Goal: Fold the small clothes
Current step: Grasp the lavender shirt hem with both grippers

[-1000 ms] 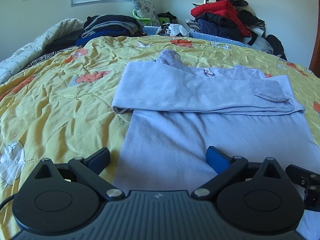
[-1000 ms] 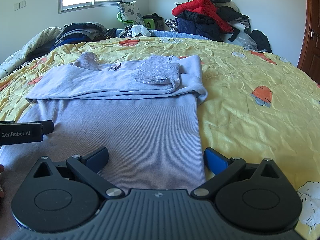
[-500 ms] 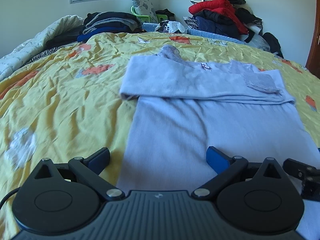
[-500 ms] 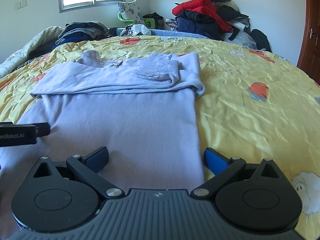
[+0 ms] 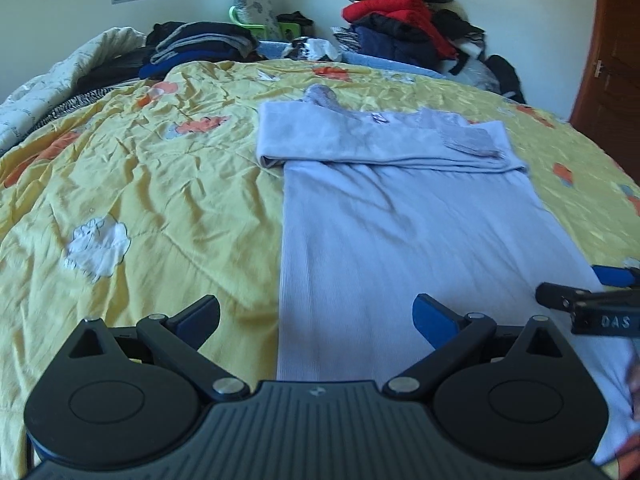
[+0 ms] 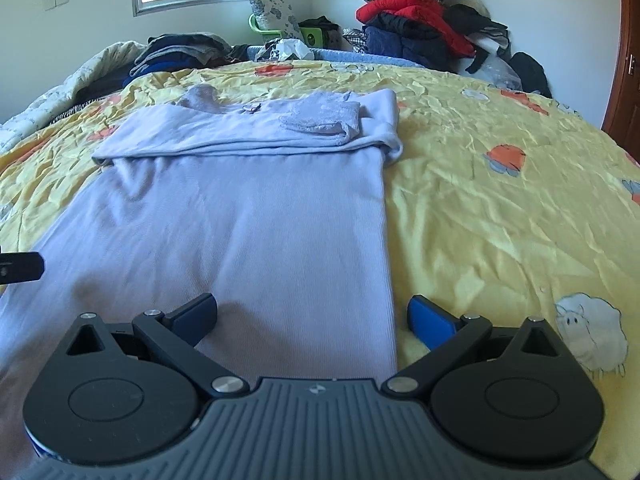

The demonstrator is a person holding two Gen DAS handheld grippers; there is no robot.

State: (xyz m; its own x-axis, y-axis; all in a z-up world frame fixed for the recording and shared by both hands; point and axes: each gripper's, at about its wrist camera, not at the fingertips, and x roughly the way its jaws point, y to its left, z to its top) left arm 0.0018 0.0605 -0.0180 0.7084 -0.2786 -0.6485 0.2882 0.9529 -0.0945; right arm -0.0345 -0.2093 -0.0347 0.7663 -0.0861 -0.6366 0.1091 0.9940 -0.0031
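Observation:
A pale lavender knit top (image 5: 392, 216) (image 6: 248, 208) lies flat on the yellow bedspread (image 5: 160, 200) (image 6: 500, 208), its sleeves folded across the far end. My left gripper (image 5: 316, 316) is open, straddling the garment's near left edge, one finger over the bedspread and one over the cloth. My right gripper (image 6: 312, 316) is open too, straddling the near right edge. Nothing is held between either pair of fingers. The right gripper's tip (image 5: 592, 304) shows at the right of the left wrist view.
Stacks of folded dark clothes (image 5: 200, 46) (image 6: 180, 52) sit at the far left of the bed. A heap of red and dark jackets (image 5: 404, 28) (image 6: 424, 24) lies far right. A wooden door (image 5: 612, 60) stands on the right.
Both grippers have drawn back toward the garment's near end and drifted outward, so more of the top and bedspread shows. Both stay open.

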